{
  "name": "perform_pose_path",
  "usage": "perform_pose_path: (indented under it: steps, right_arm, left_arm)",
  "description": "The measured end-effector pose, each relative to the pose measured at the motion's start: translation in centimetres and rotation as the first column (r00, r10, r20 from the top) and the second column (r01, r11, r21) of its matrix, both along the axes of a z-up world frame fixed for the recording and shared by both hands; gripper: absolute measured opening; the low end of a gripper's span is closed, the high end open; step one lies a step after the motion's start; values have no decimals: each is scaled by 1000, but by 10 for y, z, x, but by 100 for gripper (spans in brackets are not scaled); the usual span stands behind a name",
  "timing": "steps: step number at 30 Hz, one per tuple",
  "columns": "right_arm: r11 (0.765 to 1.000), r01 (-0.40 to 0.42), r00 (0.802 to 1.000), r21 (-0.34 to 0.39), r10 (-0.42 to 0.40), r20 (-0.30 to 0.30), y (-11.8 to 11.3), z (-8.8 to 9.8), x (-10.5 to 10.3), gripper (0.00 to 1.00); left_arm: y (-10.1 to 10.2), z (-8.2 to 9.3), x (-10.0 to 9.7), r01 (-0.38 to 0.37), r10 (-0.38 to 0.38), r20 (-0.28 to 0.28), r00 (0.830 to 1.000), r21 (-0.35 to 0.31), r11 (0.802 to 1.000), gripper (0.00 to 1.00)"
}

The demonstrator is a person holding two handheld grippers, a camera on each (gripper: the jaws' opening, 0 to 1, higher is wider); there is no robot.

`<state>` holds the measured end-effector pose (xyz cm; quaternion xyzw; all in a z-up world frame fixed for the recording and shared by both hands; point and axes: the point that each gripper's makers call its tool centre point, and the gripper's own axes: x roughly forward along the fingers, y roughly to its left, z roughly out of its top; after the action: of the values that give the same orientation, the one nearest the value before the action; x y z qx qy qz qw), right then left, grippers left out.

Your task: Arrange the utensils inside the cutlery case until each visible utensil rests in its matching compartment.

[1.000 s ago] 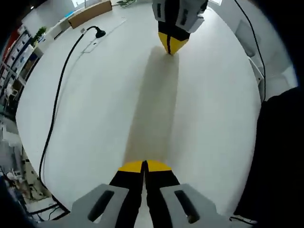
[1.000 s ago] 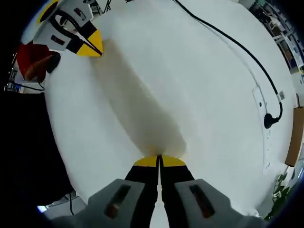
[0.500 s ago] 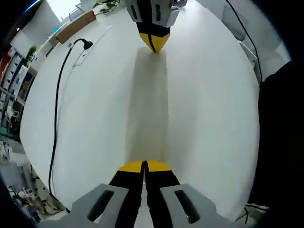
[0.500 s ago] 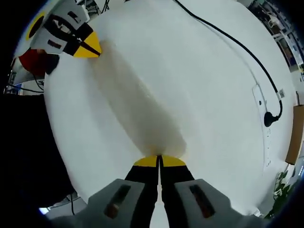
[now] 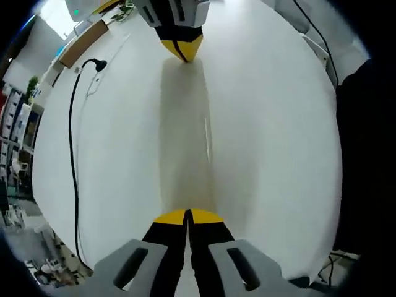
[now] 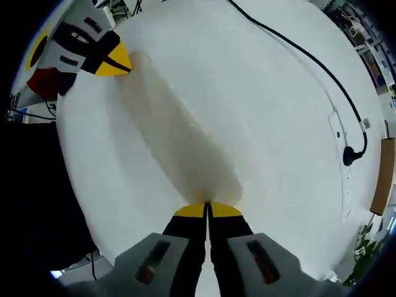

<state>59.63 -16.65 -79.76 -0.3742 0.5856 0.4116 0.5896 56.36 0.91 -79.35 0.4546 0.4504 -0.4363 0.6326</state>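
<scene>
My left gripper (image 5: 189, 213) is shut with nothing in it, its yellow-tipped jaws pressed together low over the bare white table (image 5: 266, 142). In the left gripper view the right gripper (image 5: 180, 51) points toward me from the top, its jaws closed as well. My right gripper (image 6: 207, 207) is shut and empty over the same white surface. The left gripper (image 6: 117, 62) comes into the right gripper view at the upper left, also closed. Between the two grippers lies only a grey shadow band.
A black cable (image 5: 71, 154) with a plug runs along the left of the left gripper view; the same cable (image 6: 309, 59) crosses the right gripper view toward a white power strip (image 6: 343, 161). A brown box (image 5: 83, 42) sits at the table's far edge. Shelves stand beyond.
The left gripper view has swung, so the right gripper drifted left and up in it. In the right gripper view the left gripper rolled slightly. Both stay shut.
</scene>
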Motion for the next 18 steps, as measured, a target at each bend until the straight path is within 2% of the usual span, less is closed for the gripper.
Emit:
perform_pose_path:
  steps: [10,18]
  right_arm:
    - [999,27,1000,26,-27,-11,-1,0,0,0]
    - [1000,18,1000,19,-18,-10,0,0,0,0]
  left_arm:
    - [1,0,0,-35,34,-20,999,-23,999,0]
    - [0,-1,1,-44,43,-44,998,-28,999,1]
